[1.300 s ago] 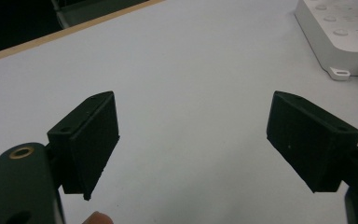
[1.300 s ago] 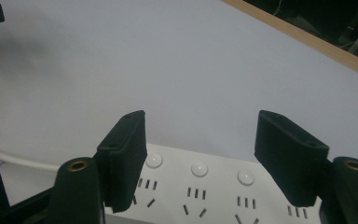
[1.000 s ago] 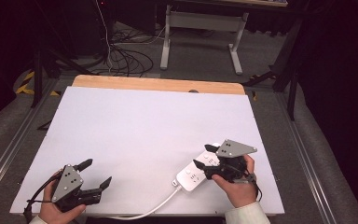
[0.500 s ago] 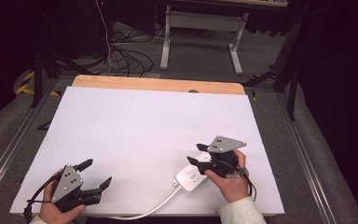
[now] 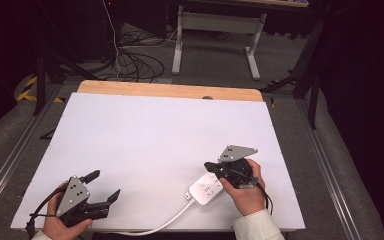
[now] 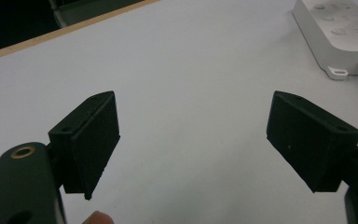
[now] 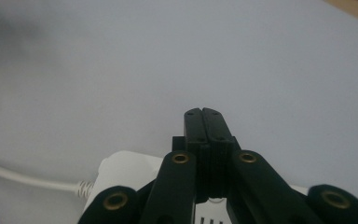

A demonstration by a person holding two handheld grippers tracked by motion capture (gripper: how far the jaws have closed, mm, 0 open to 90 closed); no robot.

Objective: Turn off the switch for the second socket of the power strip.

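At the near left corner of the white table, the left gripper lay low in the person's left hand, its grey plate facing up and its cable looping off beside the wrist. Its jaws were spread wide and held nothing. In the left gripper view the two black pads stood well apart over bare white surface, with one end of the strip off at the upper right and a fingertip at the bottom edge.

Right of centre, near the front edge, a white power strip lay flat on the table, set at a slant. Its white cord left its near-left end and curved toward the front edge of the table.

The right gripper sat over the far-right end of the strip, held in the right hand with a light sleeve showing at the wrist. Its jaws were pressed together with nothing between them; the right gripper view showed the pads meeting in one seam, tips pointing past the strip beneath them. Whether the tips touched the strip could not be told.

A wooden edge ran along the far side of the table
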